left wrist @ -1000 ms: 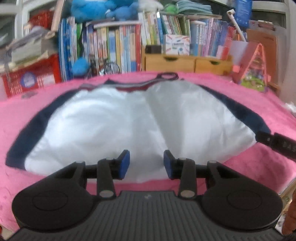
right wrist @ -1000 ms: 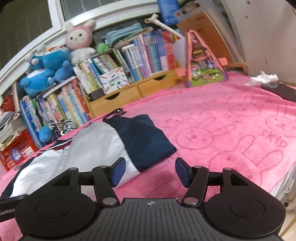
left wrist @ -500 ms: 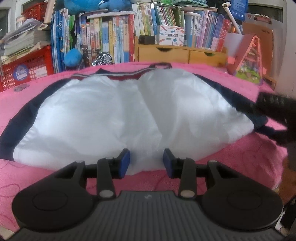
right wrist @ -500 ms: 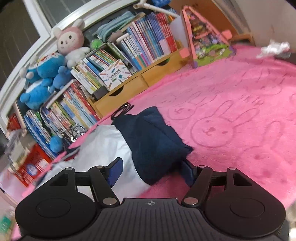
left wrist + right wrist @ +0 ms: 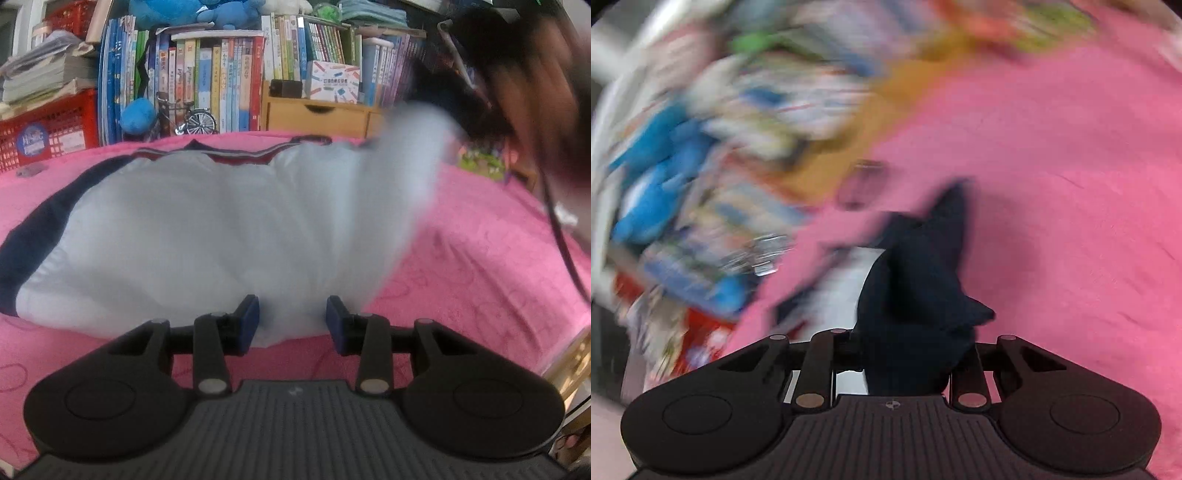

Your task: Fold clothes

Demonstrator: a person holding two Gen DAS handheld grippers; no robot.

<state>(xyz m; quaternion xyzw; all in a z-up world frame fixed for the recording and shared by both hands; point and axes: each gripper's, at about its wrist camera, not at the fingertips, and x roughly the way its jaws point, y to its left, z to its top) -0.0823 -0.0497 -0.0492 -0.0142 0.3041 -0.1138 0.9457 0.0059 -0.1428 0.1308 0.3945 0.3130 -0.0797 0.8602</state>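
shirt (image 5: 192, 236): white body, navy sleeves, spread on the pink bed (image 5: 480, 266), collar toward the far edge by the bookshelf (image 5: 221, 74), hem near the front edge

right gripper (image 5: 905, 354): jaws closing with the navy sleeve (image 5: 916, 280) bunched between them, looks like a real grab; that side of the shirt is lifted off the bed, super blurry though

left gripper (image 5: 291, 321): jaws part open, nothing pinched, hovering just over the hem in the middle

done so far: basically nothing finished imo, the shirt is laid flat and fold 1 is just kicking off

left to do: carry the right sleeve across, same for the left sleeve (image 5: 33, 236) (flat by the bed's left edge), then fold the hem up

progress guess: early
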